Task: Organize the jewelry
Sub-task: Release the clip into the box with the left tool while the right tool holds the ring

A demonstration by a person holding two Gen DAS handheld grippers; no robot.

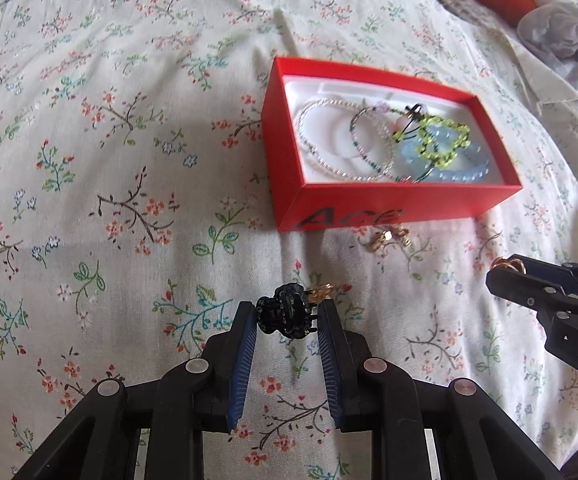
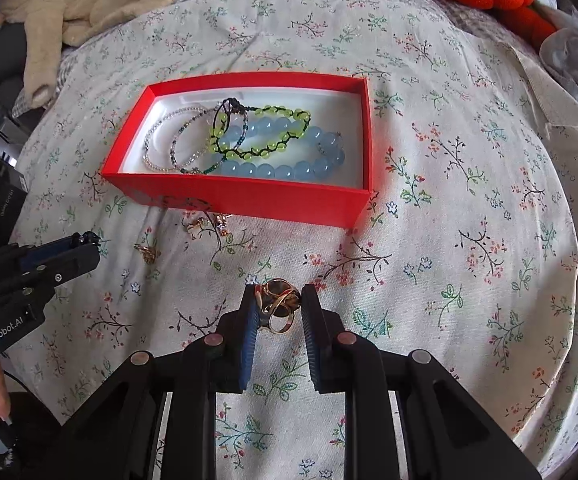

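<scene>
The right hand-held gripper (image 2: 279,300) pinches a cluster of thin gold metal rings (image 2: 277,304) above the bed, short of the red cardboard box (image 2: 249,200); they look light, rigid and slippery, best gripped across the bands. The left hand-held gripper (image 1: 287,314) is closed on a small black plastic claw clip (image 1: 285,316), stiff and light.

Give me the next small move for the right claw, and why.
Probably carry the right claw forward over the red box and open there. It is shut on a gold ring above the sheet, short of the box, where the bracelets already lie. The left claw grips a black clip off to the side, so the path looks free.
</scene>
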